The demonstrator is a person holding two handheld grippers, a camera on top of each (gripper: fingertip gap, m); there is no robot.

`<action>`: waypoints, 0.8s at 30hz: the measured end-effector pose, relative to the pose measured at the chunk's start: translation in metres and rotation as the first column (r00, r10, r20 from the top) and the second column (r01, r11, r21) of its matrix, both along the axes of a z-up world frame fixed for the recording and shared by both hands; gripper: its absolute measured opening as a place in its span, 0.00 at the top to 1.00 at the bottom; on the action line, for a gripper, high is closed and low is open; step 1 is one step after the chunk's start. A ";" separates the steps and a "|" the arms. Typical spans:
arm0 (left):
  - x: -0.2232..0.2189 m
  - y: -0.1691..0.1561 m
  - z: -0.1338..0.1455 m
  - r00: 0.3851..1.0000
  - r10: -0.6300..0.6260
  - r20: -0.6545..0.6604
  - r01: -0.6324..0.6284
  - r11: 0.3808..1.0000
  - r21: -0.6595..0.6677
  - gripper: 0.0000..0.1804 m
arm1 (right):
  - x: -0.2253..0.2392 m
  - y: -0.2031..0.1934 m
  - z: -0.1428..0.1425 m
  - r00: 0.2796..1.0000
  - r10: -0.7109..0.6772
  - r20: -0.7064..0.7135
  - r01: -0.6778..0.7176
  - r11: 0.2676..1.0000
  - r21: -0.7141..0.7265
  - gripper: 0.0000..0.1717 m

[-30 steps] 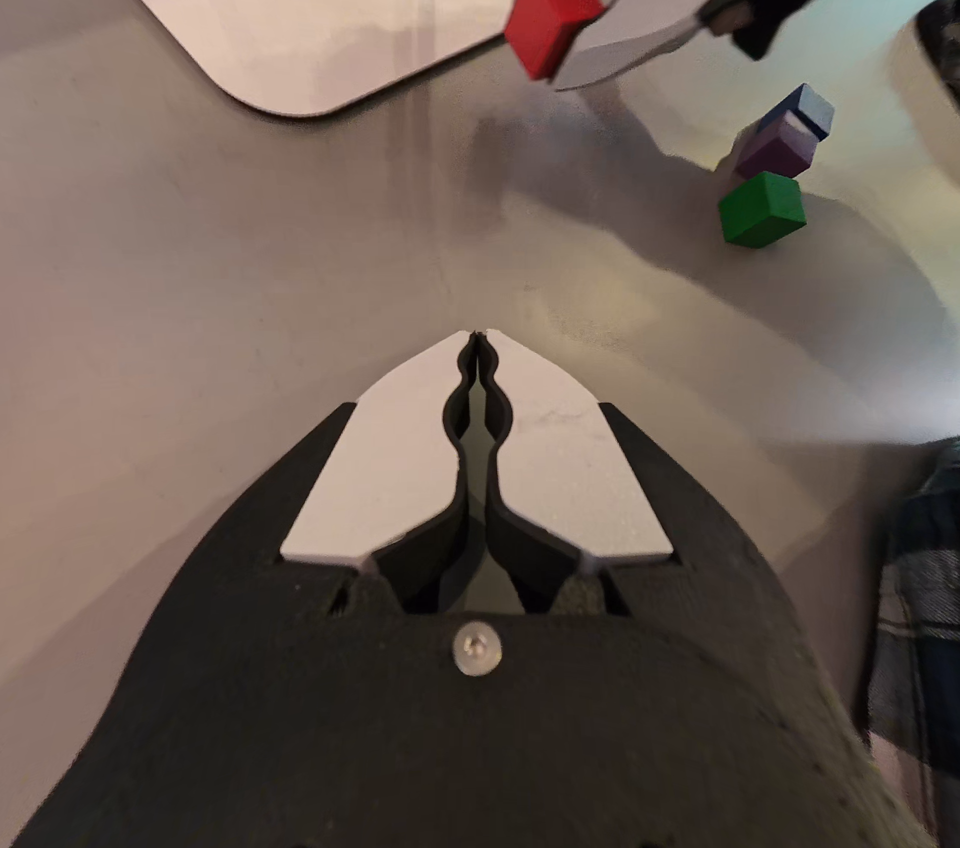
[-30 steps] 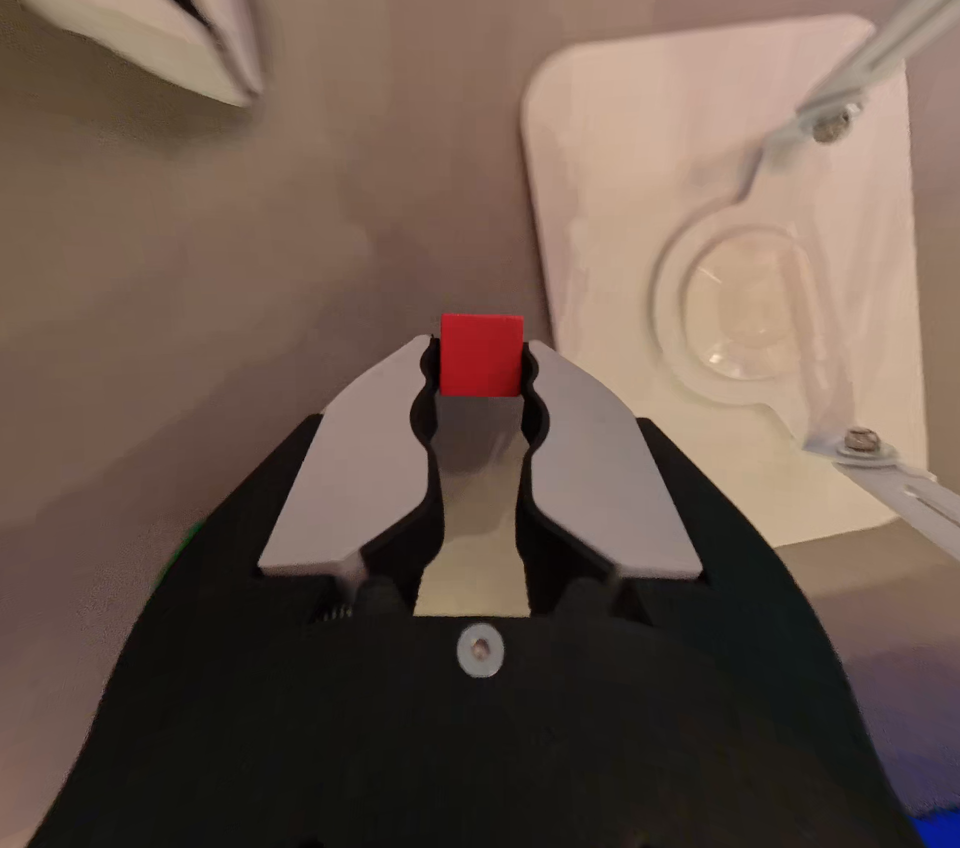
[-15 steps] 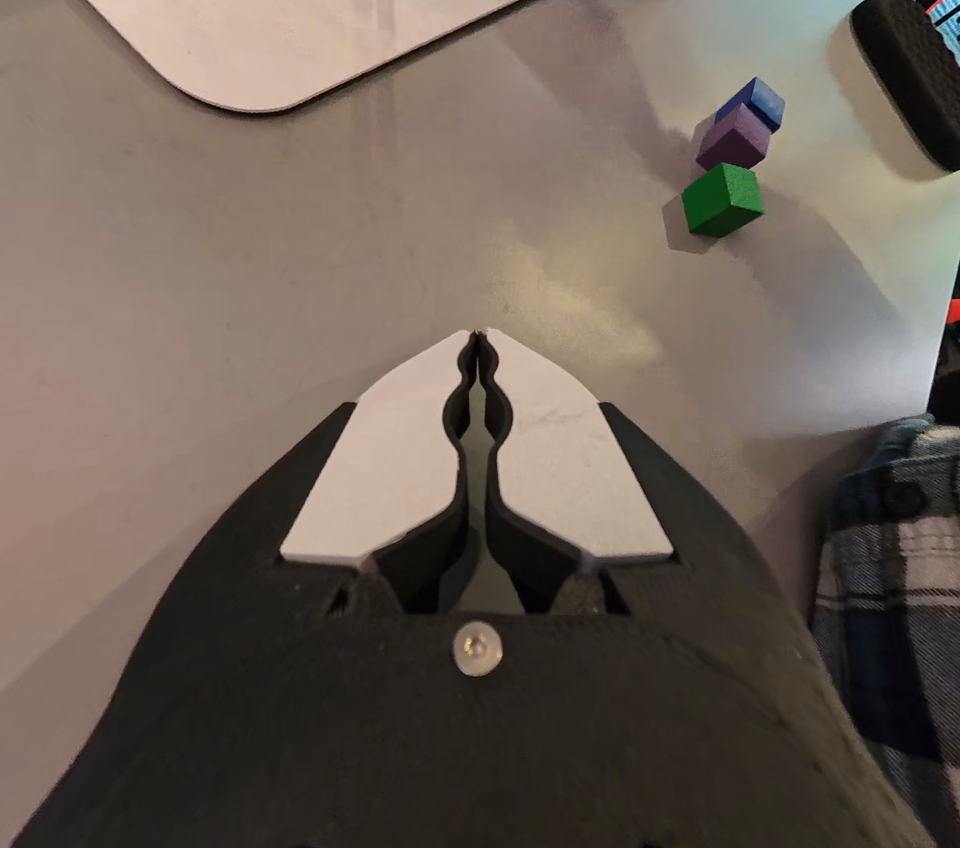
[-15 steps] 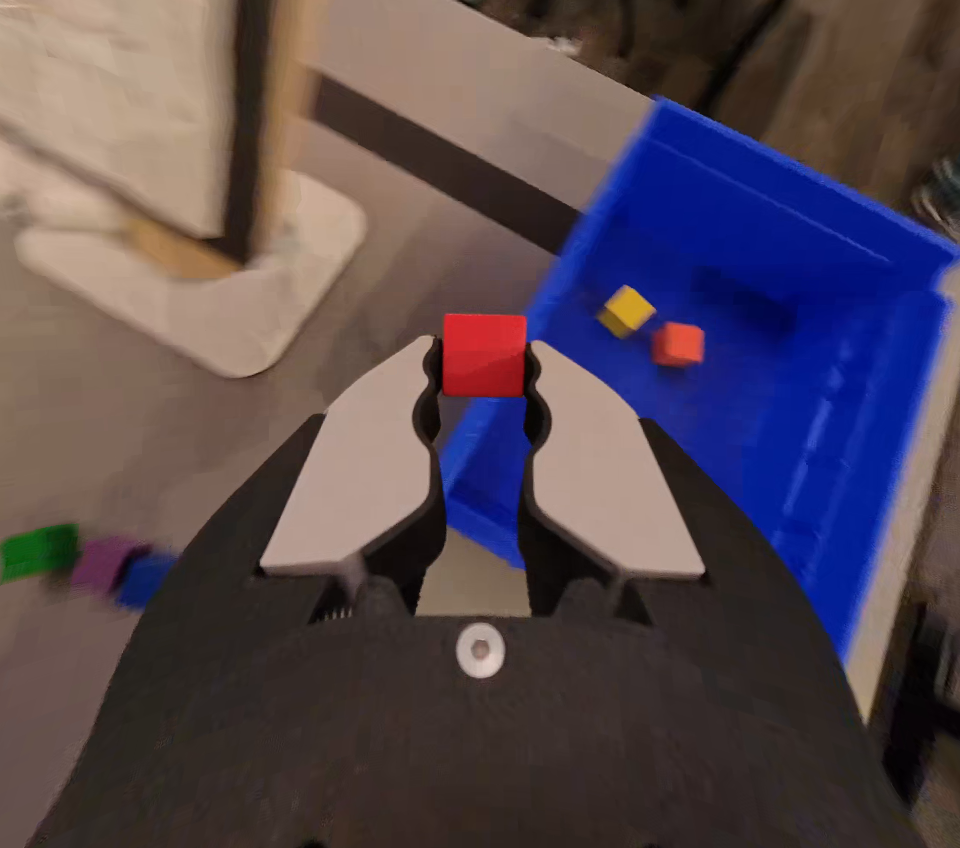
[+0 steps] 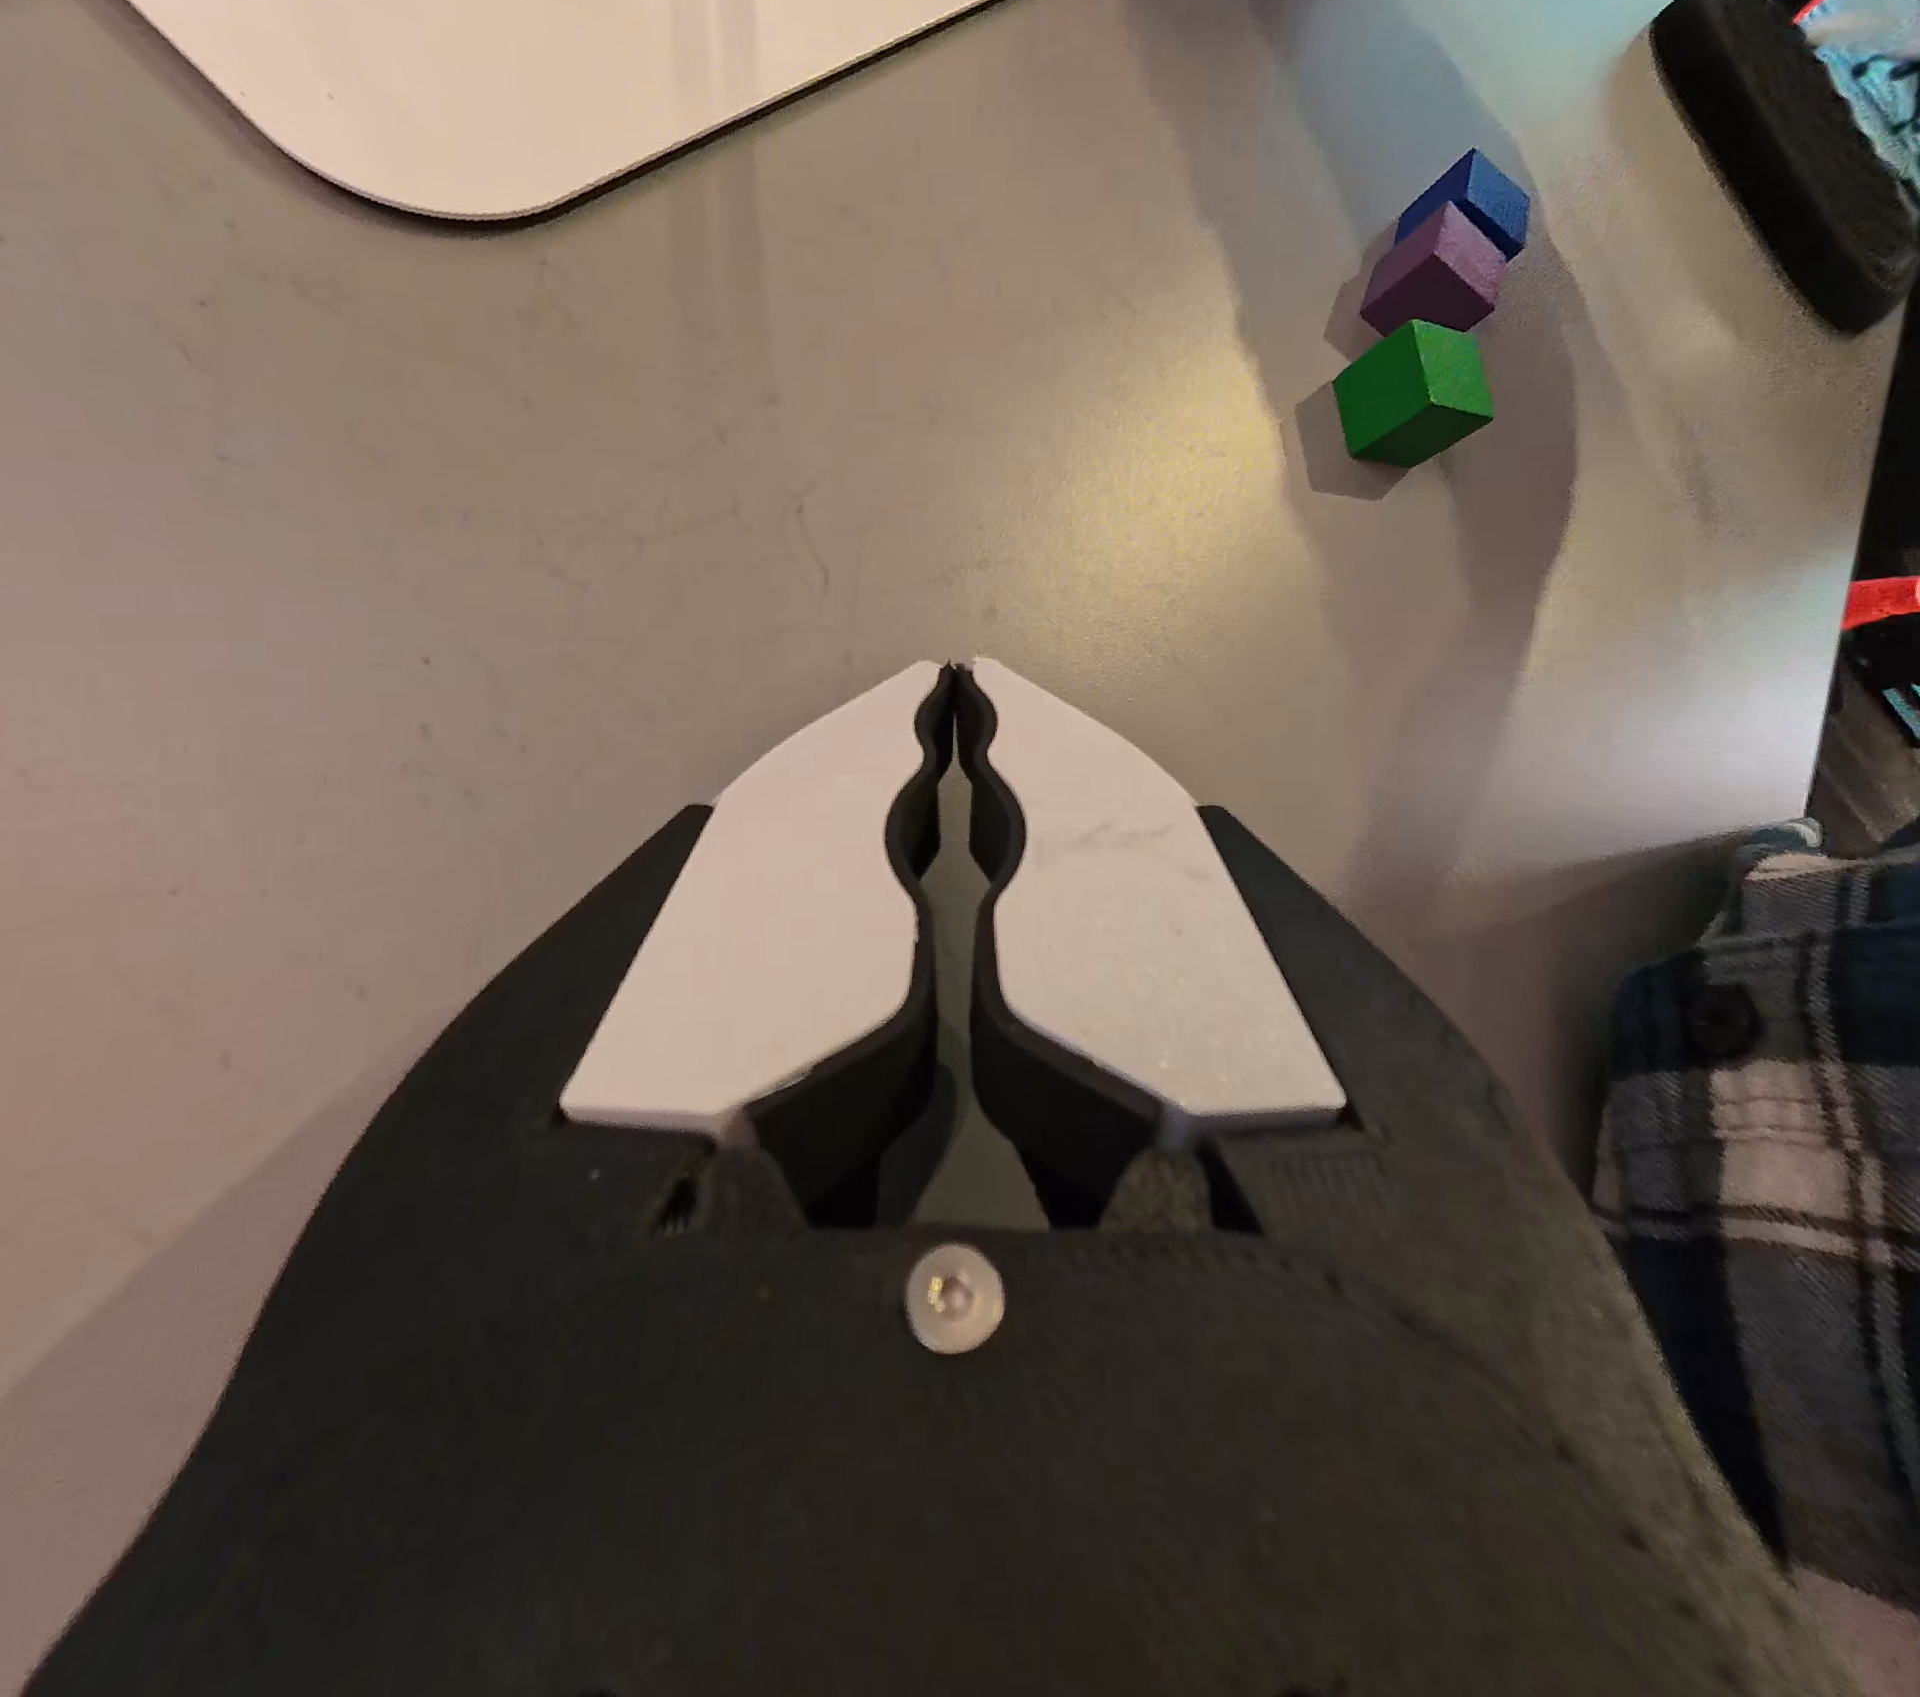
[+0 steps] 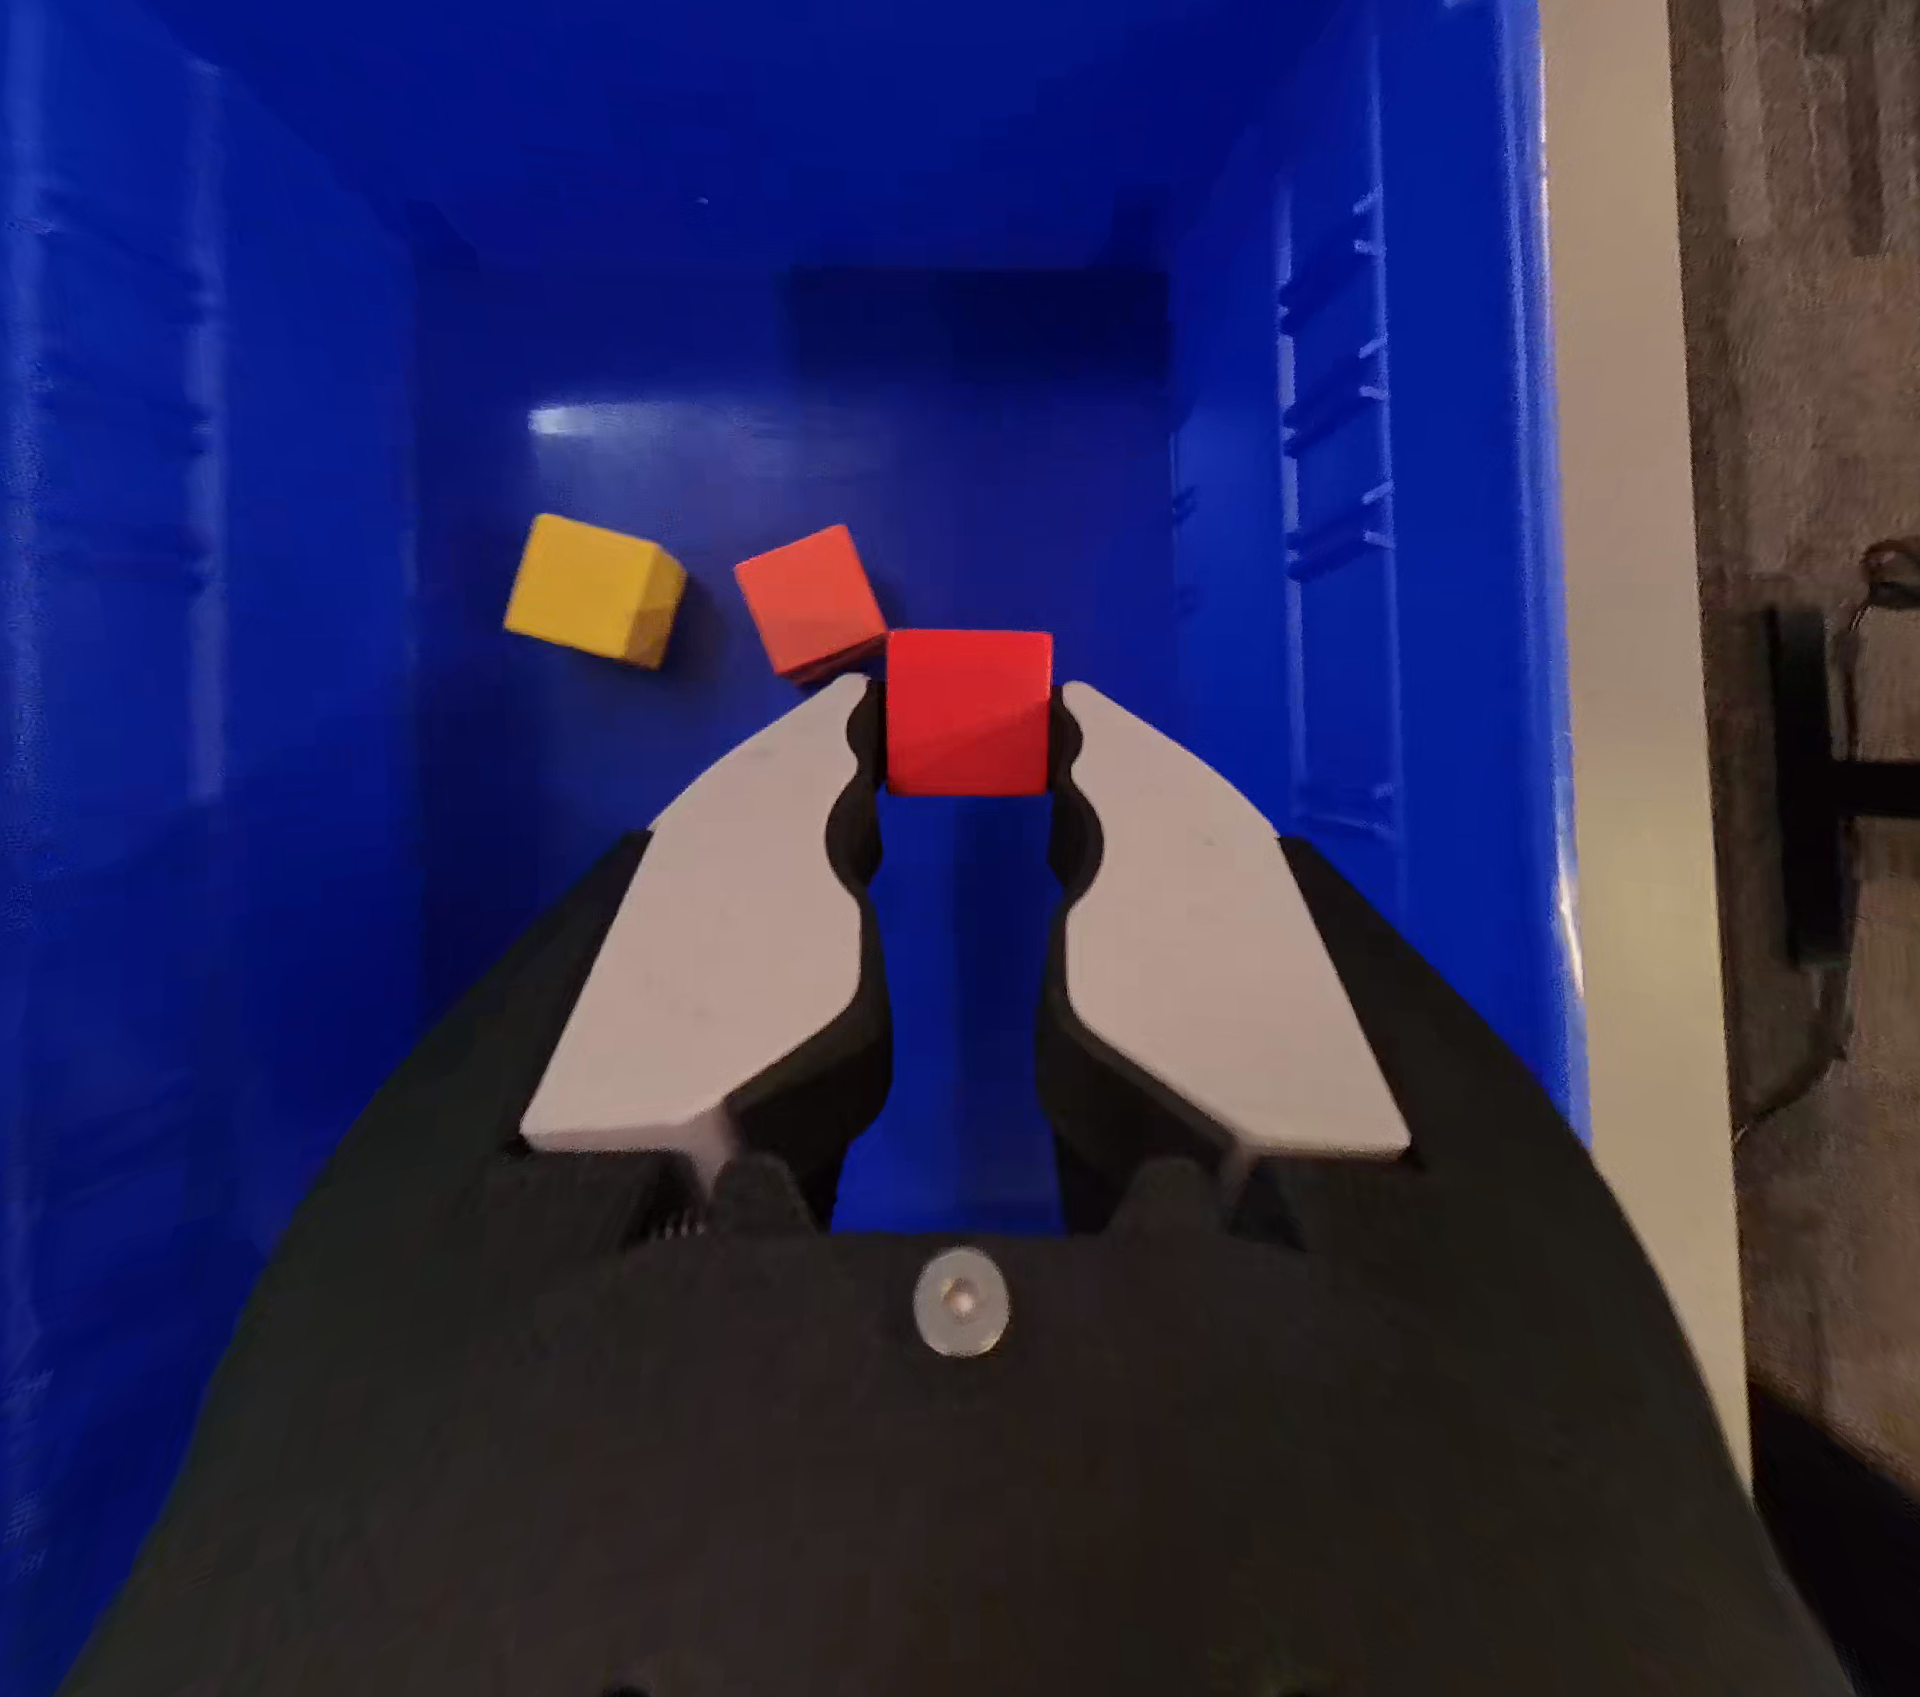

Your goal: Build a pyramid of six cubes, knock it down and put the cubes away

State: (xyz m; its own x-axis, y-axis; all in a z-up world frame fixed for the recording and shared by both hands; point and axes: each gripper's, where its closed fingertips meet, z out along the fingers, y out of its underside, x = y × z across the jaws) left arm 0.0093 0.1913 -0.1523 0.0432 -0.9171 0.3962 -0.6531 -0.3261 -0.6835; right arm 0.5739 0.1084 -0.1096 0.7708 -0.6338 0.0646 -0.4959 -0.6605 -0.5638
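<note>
Grey and faintly mottled, the counter [image 5: 520, 452] spreads under your left claw [image 5: 954, 668], whose pale fingers [image 5: 800, 899] meet at the tips with nothing between them. Off to its right, three small matte cubes sit in a short row on that surface: a green cube [image 5: 1413, 392] nearest, a purple cube [image 5: 1434, 281] just behind it, and a blue cube [image 5: 1470, 201] pressed up against the purple one at the far end. A white rounded board [image 5: 623, 26] lies at the far left of that view, and a plaid sleeve [image 5: 1766, 1128] shows at the right edge. Your right claw [image 6: 966, 707] is held over the open blue bin [image 6: 260, 504], looking down into it. Its two black pads press on the left and right faces of a bright red cube [image 6: 966, 712], which is square-edged, evenly painted, and held at the very fingertips with one flat face turned toward the camera. Down on the bin floor lie a yellow cube [image 6: 592, 589] and an orange-red cube [image 6: 808, 598], close together but not touching, each turned at its own angle. The orange-red one appears just left of the held red cube and is paler in tone
</note>
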 end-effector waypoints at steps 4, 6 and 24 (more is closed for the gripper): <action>0.000 0.000 0.000 1.000 0.000 0.000 0.000 1.000 -0.002 1.00 | 0.017 0.002 -0.020 0.999 -0.035 -0.010 0.034 0.998 -0.049 0.83; 0.000 0.000 0.000 1.000 0.000 0.001 0.000 1.000 -0.003 1.00 | 0.024 0.003 -0.030 0.999 -0.032 -0.009 0.031 0.996 -0.085 0.82; 0.000 -0.001 0.000 1.000 -0.008 0.000 0.008 1.000 -0.003 1.00 | -0.257 -0.034 0.076 0.864 0.494 -0.098 -0.480 0.867 0.132 0.78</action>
